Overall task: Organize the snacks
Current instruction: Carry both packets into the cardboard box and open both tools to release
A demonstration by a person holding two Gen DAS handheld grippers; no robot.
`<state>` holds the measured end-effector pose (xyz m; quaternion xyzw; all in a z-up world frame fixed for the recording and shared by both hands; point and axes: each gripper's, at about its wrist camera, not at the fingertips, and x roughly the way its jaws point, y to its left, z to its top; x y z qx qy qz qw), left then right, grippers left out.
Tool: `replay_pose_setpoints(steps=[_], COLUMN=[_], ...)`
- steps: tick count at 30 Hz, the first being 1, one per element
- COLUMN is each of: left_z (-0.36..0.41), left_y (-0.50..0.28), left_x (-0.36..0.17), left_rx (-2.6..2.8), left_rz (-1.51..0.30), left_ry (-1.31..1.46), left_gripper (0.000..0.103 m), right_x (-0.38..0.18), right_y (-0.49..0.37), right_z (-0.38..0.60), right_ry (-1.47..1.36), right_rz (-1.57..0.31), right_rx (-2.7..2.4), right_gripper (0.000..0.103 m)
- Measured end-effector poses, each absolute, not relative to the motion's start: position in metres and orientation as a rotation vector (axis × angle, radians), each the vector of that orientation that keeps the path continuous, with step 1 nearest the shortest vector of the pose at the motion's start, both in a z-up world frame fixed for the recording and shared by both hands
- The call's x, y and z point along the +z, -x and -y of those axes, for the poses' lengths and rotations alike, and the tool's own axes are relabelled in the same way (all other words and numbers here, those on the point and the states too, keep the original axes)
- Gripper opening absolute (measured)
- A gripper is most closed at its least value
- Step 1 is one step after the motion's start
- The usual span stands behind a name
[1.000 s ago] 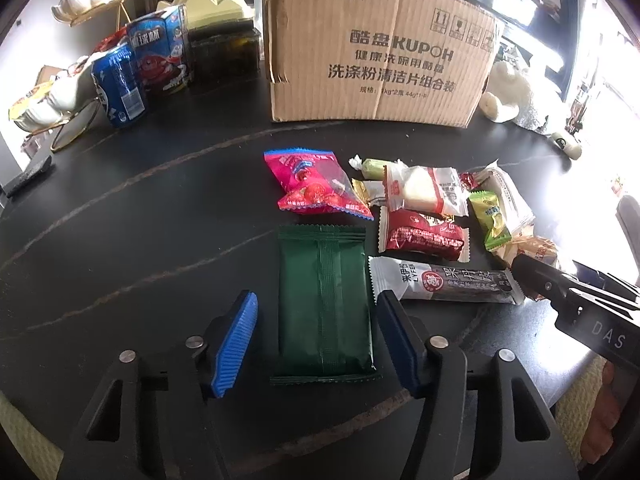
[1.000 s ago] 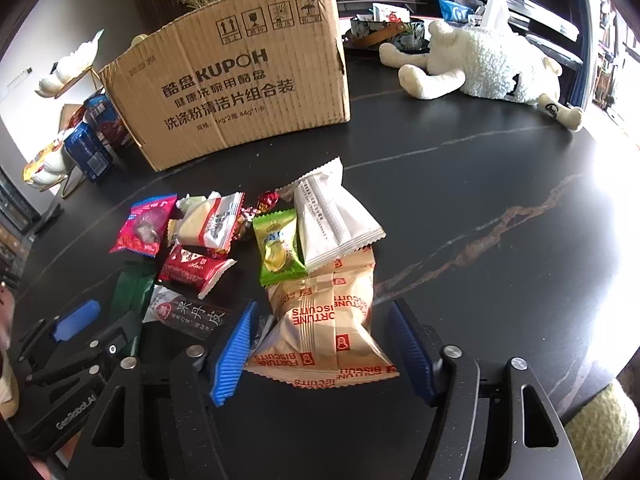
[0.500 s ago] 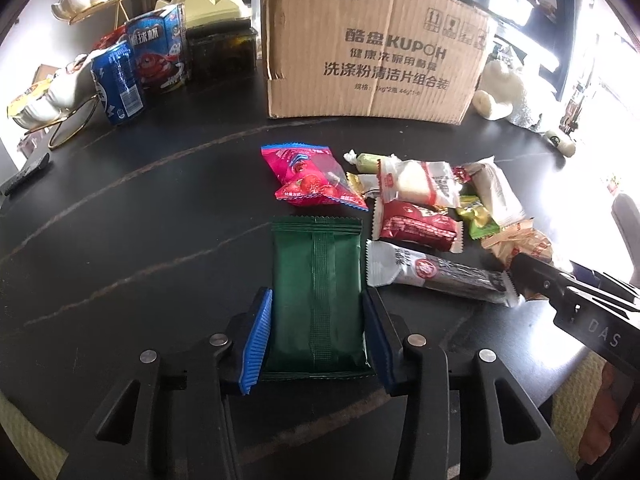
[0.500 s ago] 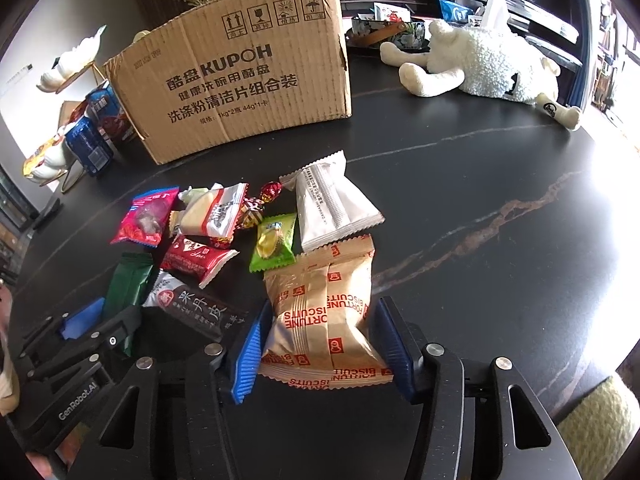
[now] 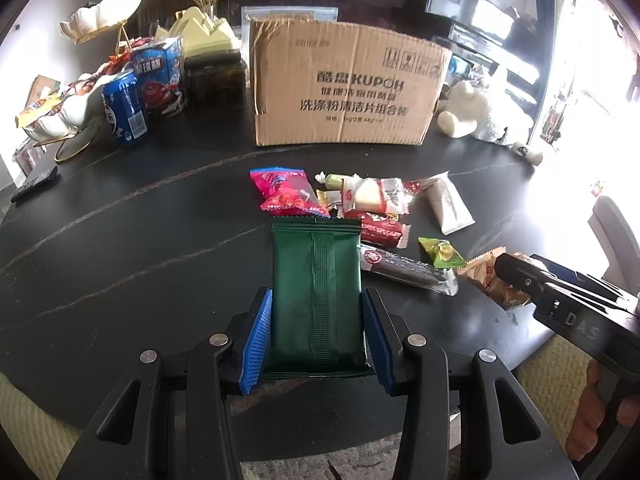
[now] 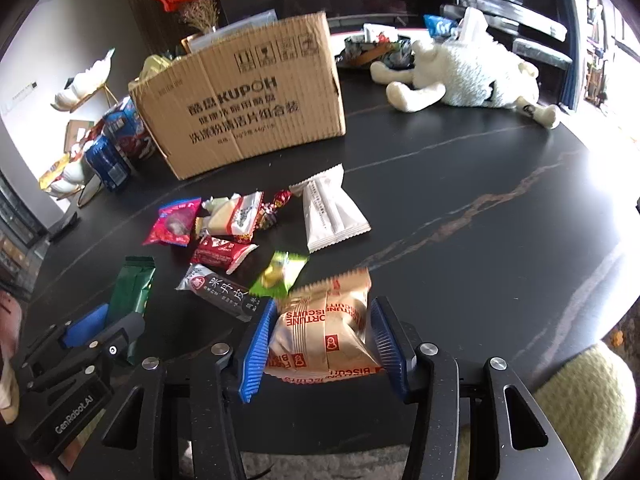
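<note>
My left gripper (image 5: 316,340) is shut on a dark green snack packet (image 5: 316,296), its blue pads pressing both long sides; the packet also shows in the right wrist view (image 6: 132,288). My right gripper (image 6: 322,344) is shut on a tan fortune biscuits packet (image 6: 324,328), lifted slightly off the black table (image 6: 460,208). Loose snacks lie between them: a pink packet (image 5: 282,192), a white-and-red packet (image 5: 374,196), a red packet (image 5: 380,230), a dark bar (image 5: 404,270), a green candy (image 6: 280,274) and a white packet (image 6: 330,214). A cardboard box (image 5: 344,88) stands behind them.
A blue can (image 5: 124,108), a blue snack box (image 5: 160,78) and white dishes on gold stands (image 5: 60,120) sit at the far left. A white plush toy (image 6: 468,72) lies at the far right. A remote (image 5: 34,184) lies near the left table edge.
Both grippers closed: the left onto the green packet, the right onto the biscuits packet. Both packets now sit higher and closer to the cameras. The green candy shifted and looks blurred.
</note>
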<state>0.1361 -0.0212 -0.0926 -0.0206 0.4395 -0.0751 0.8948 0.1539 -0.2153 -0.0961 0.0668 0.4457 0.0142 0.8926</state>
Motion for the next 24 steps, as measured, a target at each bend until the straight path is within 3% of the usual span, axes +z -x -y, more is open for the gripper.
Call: replay_pose_setpoints(steps=[24], left_z=[0.023], left_y=[-0.146], left_x=[-0.016], left_rx=[-0.210], left_rz=[-0.747], left_ry=[0.009], left_gripper=[0.044], right_x=[-0.018], right_y=[-0.154], right_z=[0.203], right_ry=[-0.109], right_rz=[-0.706], right_rx=[0.114], right_gripper=[0.048])
